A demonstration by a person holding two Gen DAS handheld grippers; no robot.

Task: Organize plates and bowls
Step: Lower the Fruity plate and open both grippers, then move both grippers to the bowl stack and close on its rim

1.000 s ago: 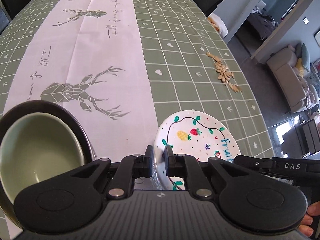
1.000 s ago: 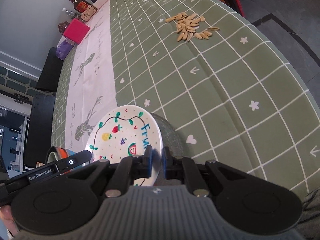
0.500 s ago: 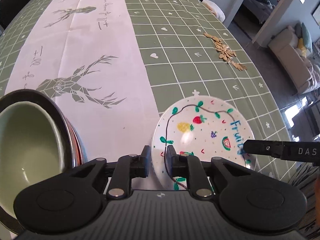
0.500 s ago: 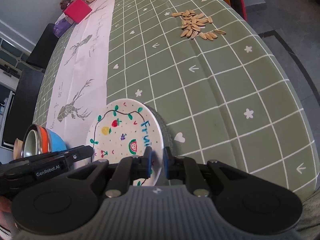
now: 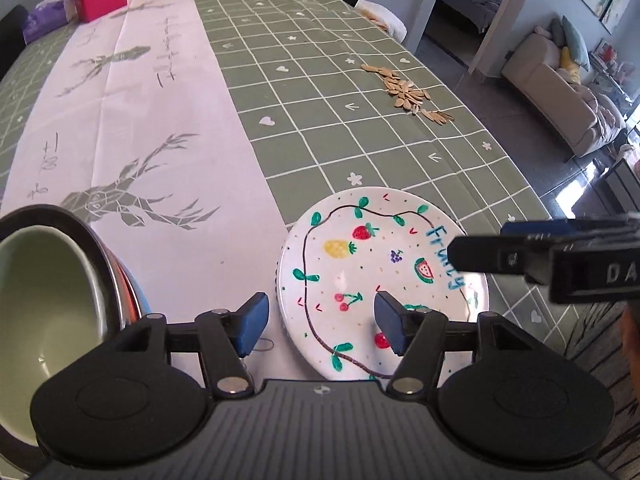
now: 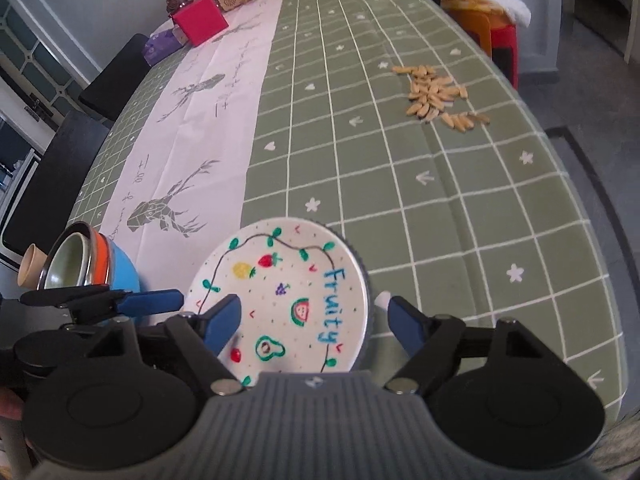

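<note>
Hovering tools: both stand spread wide over the plate and hold nothing.
Left tool: its blue pads straddle the near left rim of the plate, one outside the rim, one above the painted face.
Right tool: its pads straddle the near right part of the plate, one above the face, one just outside the right rim.
Plate: white, with painted fruits and the word "Fruity", lying flat near the near edge of the table.
Bowls: nested stack just left of the plate, tilted on its side; pale green inside, then metal, orange and blue shells.
Seeds: loose pile beyond the plate, to its right.
Red box: far beyond the plate, on the white runner.
</note>
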